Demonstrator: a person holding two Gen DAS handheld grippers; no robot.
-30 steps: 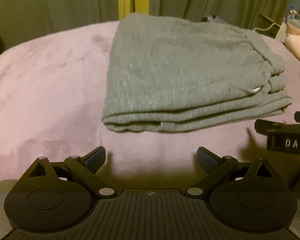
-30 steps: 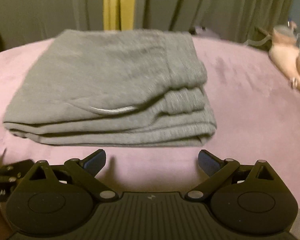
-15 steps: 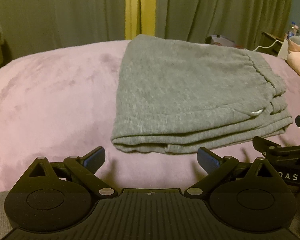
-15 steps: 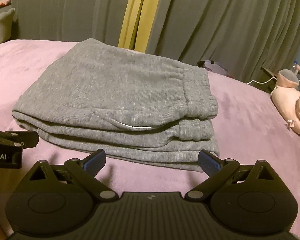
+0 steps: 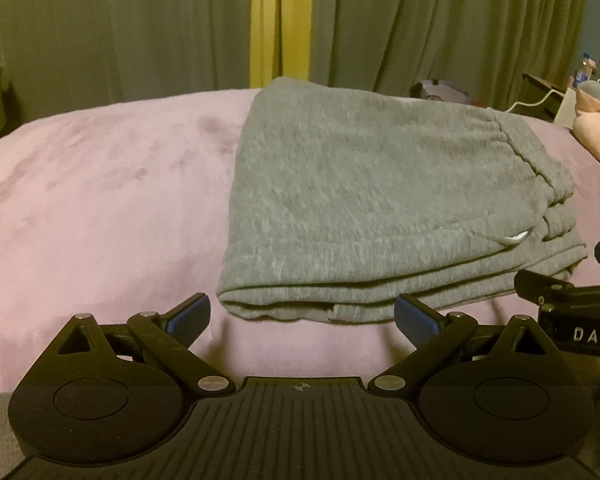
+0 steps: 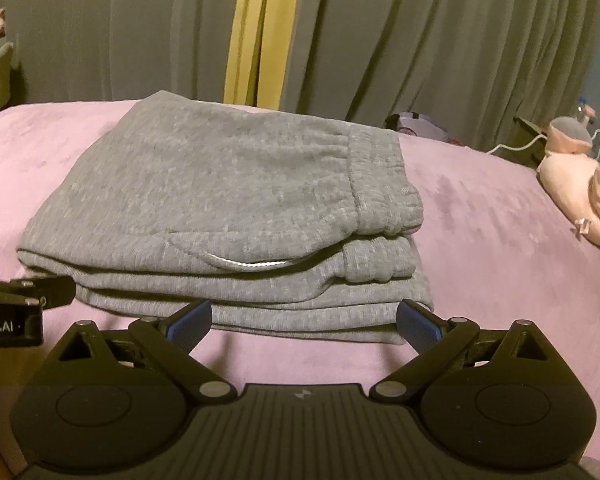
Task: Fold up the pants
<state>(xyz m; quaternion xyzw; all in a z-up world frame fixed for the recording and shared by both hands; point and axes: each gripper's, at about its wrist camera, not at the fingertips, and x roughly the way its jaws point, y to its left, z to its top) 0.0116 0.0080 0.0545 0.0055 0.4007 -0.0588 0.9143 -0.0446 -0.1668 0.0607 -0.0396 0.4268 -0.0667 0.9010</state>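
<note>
Pants (image 5: 380, 208) look pretty much folded, sitting mid-frame on the pink bed cover (image 5: 100, 208)

Grey stack is several layers thick, waistband on the right side. Left gripper (image 5: 302, 316) and right gripper (image 6: 304, 318) are both spread wide, holding nothing, just short of the near edge. Maybe a final tidy left, if anything

The folded grey knit pants (image 6: 228, 208) lie on the pink plush bed cover (image 6: 500, 248). A pale pink stuffed toy (image 6: 580, 184) lies far right; pleated green-grey curtains (image 6: 420, 40) hang behind.
</note>
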